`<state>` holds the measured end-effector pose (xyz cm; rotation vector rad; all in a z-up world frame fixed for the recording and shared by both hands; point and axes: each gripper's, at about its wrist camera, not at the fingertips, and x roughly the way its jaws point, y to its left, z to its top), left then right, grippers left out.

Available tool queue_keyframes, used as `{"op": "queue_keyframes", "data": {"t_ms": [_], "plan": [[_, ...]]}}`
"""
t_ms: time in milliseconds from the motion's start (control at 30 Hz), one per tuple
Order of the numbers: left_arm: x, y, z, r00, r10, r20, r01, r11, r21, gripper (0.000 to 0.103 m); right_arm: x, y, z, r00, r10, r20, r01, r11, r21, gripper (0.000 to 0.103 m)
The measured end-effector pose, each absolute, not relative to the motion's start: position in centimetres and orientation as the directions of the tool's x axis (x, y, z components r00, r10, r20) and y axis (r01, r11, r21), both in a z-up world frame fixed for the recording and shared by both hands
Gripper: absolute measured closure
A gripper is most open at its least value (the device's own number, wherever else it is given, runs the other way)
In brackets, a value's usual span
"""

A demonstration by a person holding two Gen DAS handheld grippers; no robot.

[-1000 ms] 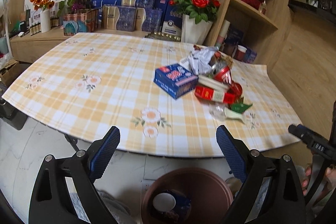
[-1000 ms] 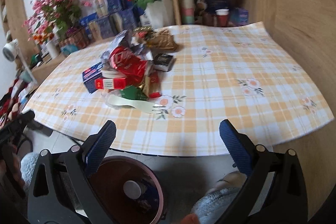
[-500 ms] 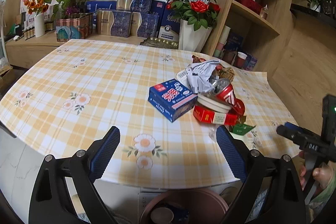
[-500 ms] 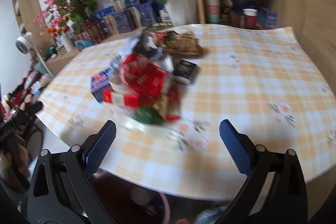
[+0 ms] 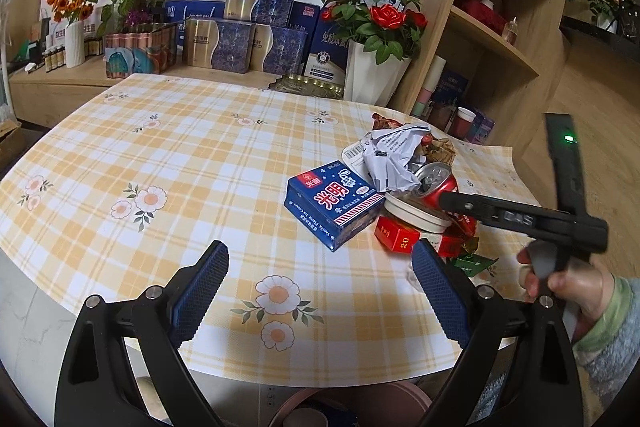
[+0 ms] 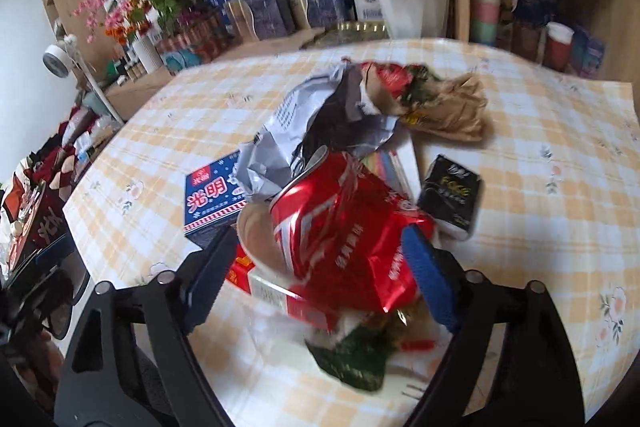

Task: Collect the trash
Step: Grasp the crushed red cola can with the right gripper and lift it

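Note:
A heap of trash lies on the checked tablecloth (image 5: 168, 163): a blue box (image 5: 336, 203), crumpled grey paper (image 5: 392, 159), a red can (image 5: 436, 187), a white bowl (image 5: 412, 217), a red pack (image 5: 396, 237) and a green wrapper (image 5: 474, 263). My left gripper (image 5: 318, 267) hangs open over the table's front edge with nothing between its fingers. My right gripper (image 6: 320, 247) sits low over the heap and its jaws are closing. They straddle the crushed red can and red foil bag (image 6: 360, 239). The right pad (image 6: 424, 267) is at the foil; the left pad (image 6: 208, 267) stands apart.
A black pack (image 6: 450, 191) and a brown paper bag (image 6: 452, 107) lie behind the heap. A brown bin (image 5: 360, 403) stands below the table's front edge. Flower vases and boxes line the back; wooden shelves (image 5: 500, 39) rise at the right. A hand (image 5: 560, 283) holds the right gripper.
My right gripper has swung from the table's edge forward onto the heap, and its jaws have narrowed. My left gripper has crept forward over the table, so the bin shows less.

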<state>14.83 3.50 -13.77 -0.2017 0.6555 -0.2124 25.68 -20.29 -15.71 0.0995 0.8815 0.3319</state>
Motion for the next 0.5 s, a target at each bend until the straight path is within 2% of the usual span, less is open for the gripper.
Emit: {"op": "queue_keyframes", "data": {"t_ms": [100, 167, 367, 500], "plan": [[14.9, 3.7, -14.0, 0.769, -0.262, -0.583, 0.127, 0.956, -0.263, 0.012, 27.3, -19.9, -16.9, 0.531, 0.354, -0.77, -0.242, 0.934, 0.262, 0.034], [14.9, 3.7, -14.2, 0.767, -0.265, -0.584, 0.129, 0.956, -0.264, 0.012, 28.0, -19.8, -17.3, 0.517, 0.348, -0.782, -0.231, 0.936, 0.265, 0.036], [15.3, 3.3, -14.5, 0.759, -0.275, -0.59, 0.136, 0.953, -0.27, 0.012, 28.5, -19.8, -17.3, 0.496, 0.336, -0.801, -0.217, 0.941, 0.261, 0.038], [15.4, 2.7, -14.7, 0.753, -0.287, -0.592, 0.148, 0.951, -0.273, 0.012, 28.7, -18.9, -17.5, 0.499, 0.257, -0.828, -0.224, 0.961, 0.163, 0.039]]}}
